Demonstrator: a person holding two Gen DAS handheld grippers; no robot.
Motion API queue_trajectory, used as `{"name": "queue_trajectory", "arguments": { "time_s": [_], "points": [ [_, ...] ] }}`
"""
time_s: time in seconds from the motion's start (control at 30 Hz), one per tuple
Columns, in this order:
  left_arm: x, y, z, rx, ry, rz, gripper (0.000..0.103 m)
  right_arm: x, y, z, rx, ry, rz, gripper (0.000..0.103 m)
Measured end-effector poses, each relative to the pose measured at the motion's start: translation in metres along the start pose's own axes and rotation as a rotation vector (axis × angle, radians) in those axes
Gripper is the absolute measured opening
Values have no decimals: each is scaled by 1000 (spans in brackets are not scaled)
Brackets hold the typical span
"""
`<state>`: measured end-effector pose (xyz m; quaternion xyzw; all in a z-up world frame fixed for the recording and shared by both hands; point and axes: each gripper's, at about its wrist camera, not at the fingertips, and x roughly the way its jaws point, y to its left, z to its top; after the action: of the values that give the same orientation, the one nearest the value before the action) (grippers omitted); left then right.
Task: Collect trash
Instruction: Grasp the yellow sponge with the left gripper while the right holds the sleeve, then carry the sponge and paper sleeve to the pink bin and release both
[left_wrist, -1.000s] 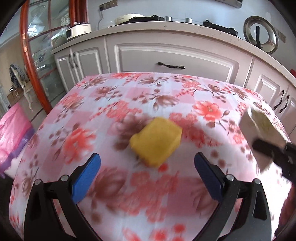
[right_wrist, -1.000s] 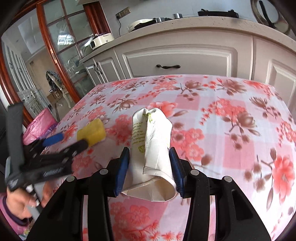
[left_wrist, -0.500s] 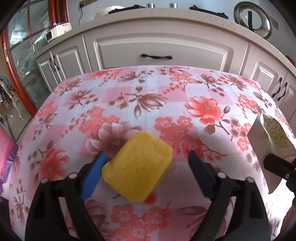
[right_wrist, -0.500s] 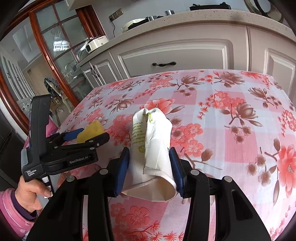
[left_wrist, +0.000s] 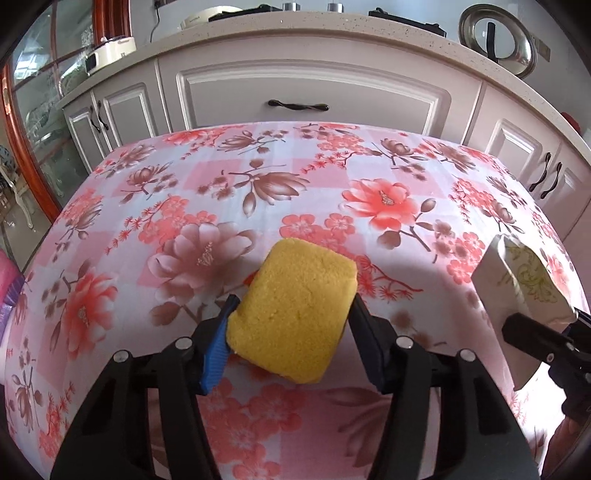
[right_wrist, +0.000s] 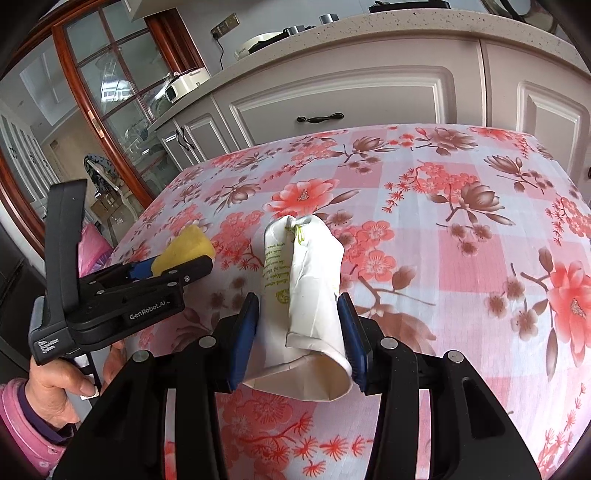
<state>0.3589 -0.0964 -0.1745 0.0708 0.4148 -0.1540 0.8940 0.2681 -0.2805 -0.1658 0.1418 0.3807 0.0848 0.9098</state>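
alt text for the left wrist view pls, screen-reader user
The left gripper, its jaws closing, has a yellow sponge between its blue pads on a pink floral tablecloth. At the right edge, the right gripper holds a crumpled white paper cup; white kitchen cabinets stand behind the table.

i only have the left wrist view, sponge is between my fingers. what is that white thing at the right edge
Observer: A crumpled paper cup, lying on its side between the right gripper's blue fingers, which press on both its sides.
Operator: which way does its mouth face
Observer: Toward the right camera; the crushed closed end points out across the tablecloth.
Operator: anything behind my gripper i cant see
Observer: A hand in a pink sleeve holds the left gripper, whose fingers are closing with the yellow sponge between them.
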Motion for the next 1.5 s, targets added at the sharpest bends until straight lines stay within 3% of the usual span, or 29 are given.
{"name": "queue_trajectory", "arguments": {
  "time_s": [0.47,0.87,1.23,1.5],
  "points": [
    [-82,-29,-40,1,-149,18,55,-46,-1,-27,-17,-49,-30,43],
    [-136,-48,-78,-2,-213,-43,55,-96,11,-47,-45,-117,-56,43],
    [-183,-35,-114,0,-267,-24,55,-125,36,-67,-105,-145,-35,43],
    [-225,-3,-128,-55,-332,29,55,-137,85,-70,-204,-150,27,43]
  ]
}}
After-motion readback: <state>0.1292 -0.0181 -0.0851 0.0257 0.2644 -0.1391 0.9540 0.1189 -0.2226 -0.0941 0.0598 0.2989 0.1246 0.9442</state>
